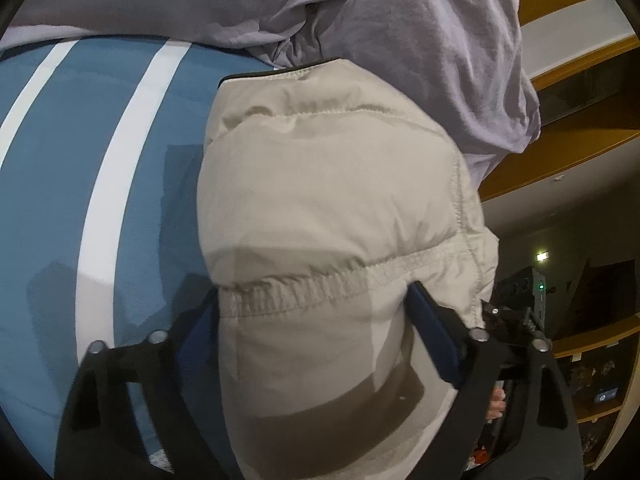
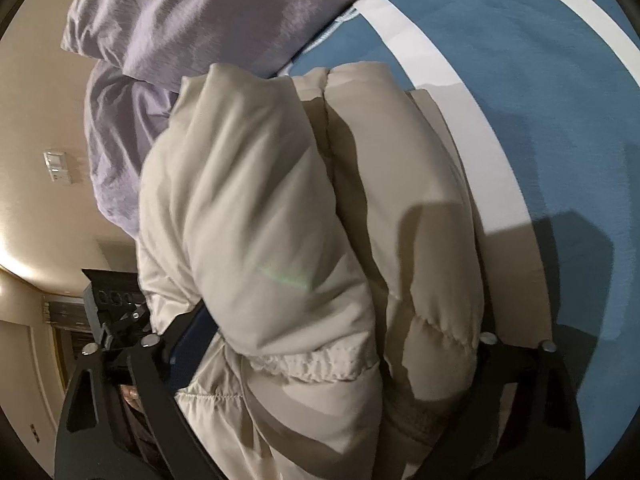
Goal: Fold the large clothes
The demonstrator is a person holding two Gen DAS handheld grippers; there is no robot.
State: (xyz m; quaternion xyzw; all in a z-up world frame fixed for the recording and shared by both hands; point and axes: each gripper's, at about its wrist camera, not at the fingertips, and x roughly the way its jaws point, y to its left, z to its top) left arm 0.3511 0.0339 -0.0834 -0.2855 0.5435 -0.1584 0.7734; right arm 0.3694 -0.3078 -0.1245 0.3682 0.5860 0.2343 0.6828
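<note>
A beige puffer jacket (image 1: pixel 332 216) is seen bundled on a bed covered by a blue sheet with white stripes (image 1: pixel 80 128). In the left wrist view the jacket fills the centre and runs from 12 o'clock down to 6 o'clock; an elastic-gathered hem seam crosses it just above the fingers. A dark edge trim is visible at its far end, at about 12 o'clock.

The left tool (image 1: pixel 316 320) is set wide, with the padded bulk of the jacket lying between its blue-padded fingers (image 1: pixel 434 336). The pads are seen against the fabric on both sides, but whether they press it cannot be told.

A crumpled lavender duvet (image 1: pixel 400 20) is heaped beyond the jacket, from 11 to 2 o'clock, touching its far end. Wooden shelving (image 1: pixel 568 160) is seen at 3 o'clock.

In the right wrist view the jacket (image 2: pixel 280 208) is again central, its quilted folds stacked side by side. The right tool (image 2: pixel 332 344) is also spread wide around the bundle; one blue pad (image 2: pixel 192 344) at 8 o'clock lies against the fabric, the other finger is hidden behind it. The striped sheet (image 2: pixel 540 80) occupies 1 to 4 o'clock, the duvet (image 2: pixel 180 20) 10 to 12 o'clock. A cream wall with a switch plate (image 2: pixel 56 164) is noted at 9 o'clock.
</note>
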